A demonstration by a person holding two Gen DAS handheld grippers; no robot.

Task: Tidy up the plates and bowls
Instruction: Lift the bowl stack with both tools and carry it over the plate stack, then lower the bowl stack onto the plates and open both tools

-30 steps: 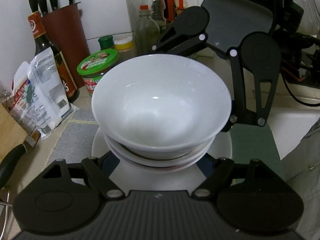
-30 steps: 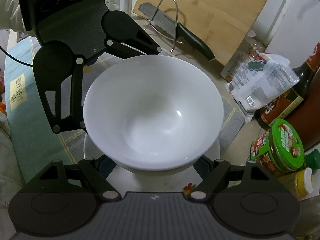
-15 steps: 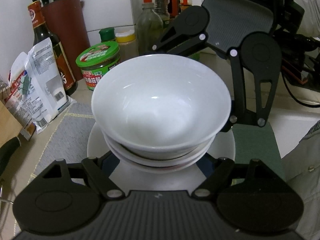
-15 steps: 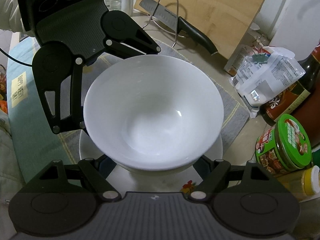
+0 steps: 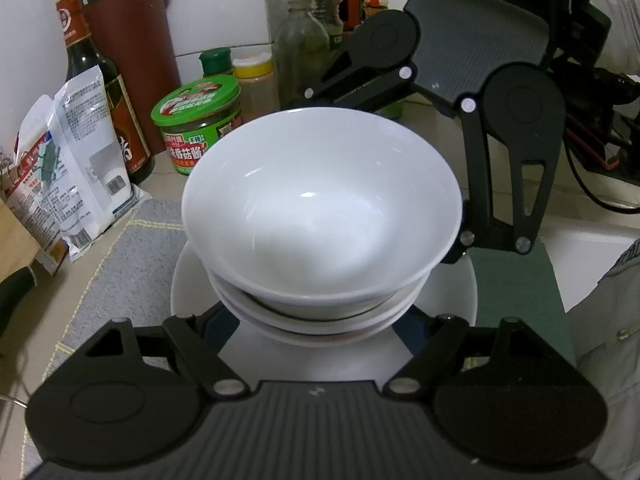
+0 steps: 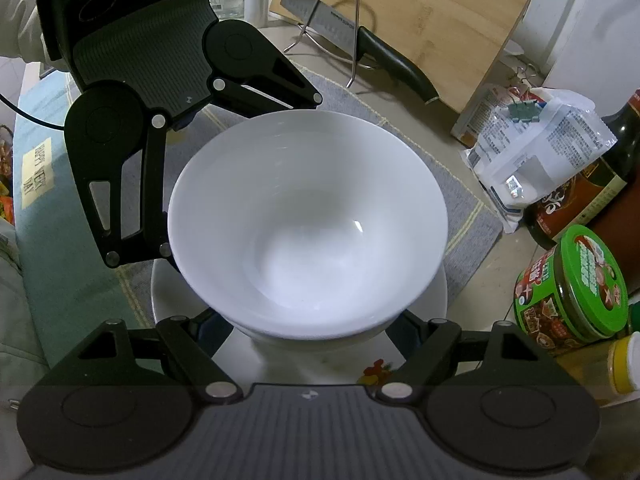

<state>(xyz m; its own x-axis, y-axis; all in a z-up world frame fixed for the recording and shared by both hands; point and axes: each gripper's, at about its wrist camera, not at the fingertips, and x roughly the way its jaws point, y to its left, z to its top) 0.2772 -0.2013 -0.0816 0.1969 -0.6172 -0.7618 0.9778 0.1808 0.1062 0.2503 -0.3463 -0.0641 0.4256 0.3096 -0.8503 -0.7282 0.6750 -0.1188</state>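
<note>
A stack of white bowls (image 5: 320, 216) rests on a white plate (image 5: 456, 296), held from two opposite sides. The left gripper (image 5: 320, 320) has its fingers spread around the near side of the stack, tips hidden under the bowls. The right gripper (image 6: 308, 328) grips the opposite side the same way; it shows across the bowls in the left wrist view (image 5: 440, 120). In the right wrist view the bowls (image 6: 308, 232) sit on the plate (image 6: 434, 300), with the left gripper (image 6: 160, 128) behind them. The plate seems to hang above a grey mat (image 5: 120, 264).
A green-lidded jar (image 5: 200, 124), sauce bottle (image 5: 104, 92), knife block (image 5: 132, 40), oil bottles (image 5: 304, 44) and a white bag (image 5: 76, 184) line the wall. A cutting board (image 6: 420, 20), knife (image 6: 360, 52) and wire rack (image 6: 340, 28) stand beyond. A green cloth (image 5: 516, 296) lies right.
Both grippers have carried the plate and bowl stack away from the wall side; the jar, bottles and bag have shifted in view. The grip looks unchanged.
</note>
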